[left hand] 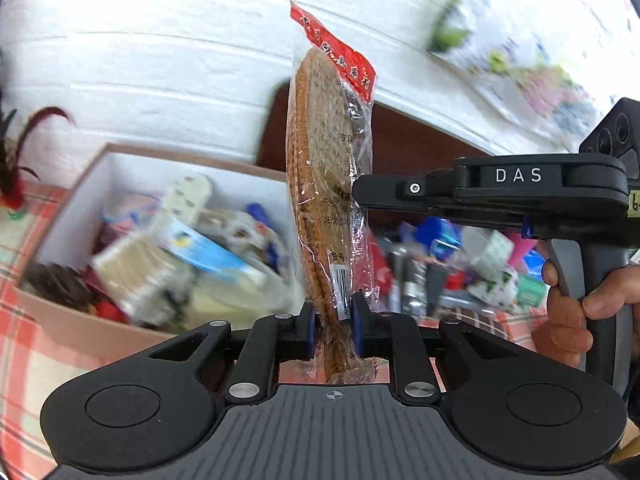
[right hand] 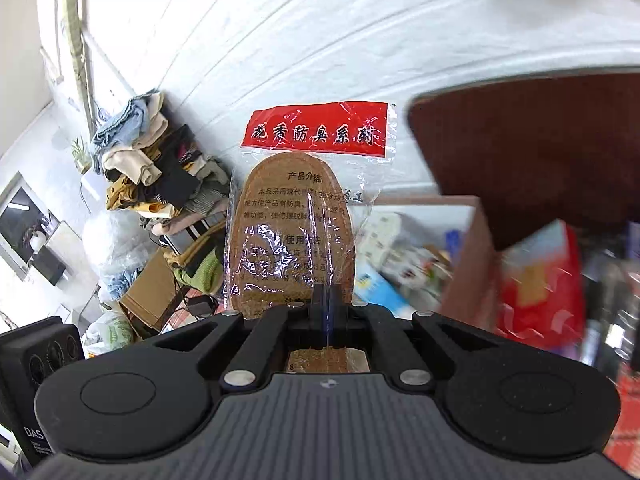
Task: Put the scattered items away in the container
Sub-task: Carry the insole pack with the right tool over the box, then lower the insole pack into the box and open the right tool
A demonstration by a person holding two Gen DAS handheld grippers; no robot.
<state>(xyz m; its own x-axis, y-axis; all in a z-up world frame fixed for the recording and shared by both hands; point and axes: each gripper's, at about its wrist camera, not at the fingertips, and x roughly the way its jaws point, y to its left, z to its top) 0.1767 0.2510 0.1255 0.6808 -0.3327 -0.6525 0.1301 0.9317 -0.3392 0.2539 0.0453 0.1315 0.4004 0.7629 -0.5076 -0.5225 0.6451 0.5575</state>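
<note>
Both tools, the left tool (left hand: 335, 320) and right tool (right hand: 328, 300), are closed on one insole packet (left hand: 328, 184) above the box (left hand: 60, 208).

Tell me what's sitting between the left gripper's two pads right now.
The bagged insoles, standing edge-on, are pinched near the bottom in the left gripper. The left wrist view shows this, and the box beyond on the left.

My black left gripper (left hand: 335, 317), blue-padded, pinches a tan insole pack (left hand: 328, 184) with a red header and black lettering. Far left, the brown box (left hand: 76, 184) shows white walls inside. The tablecloth (left hand: 24, 344) is red-and-cream plaid.
</note>
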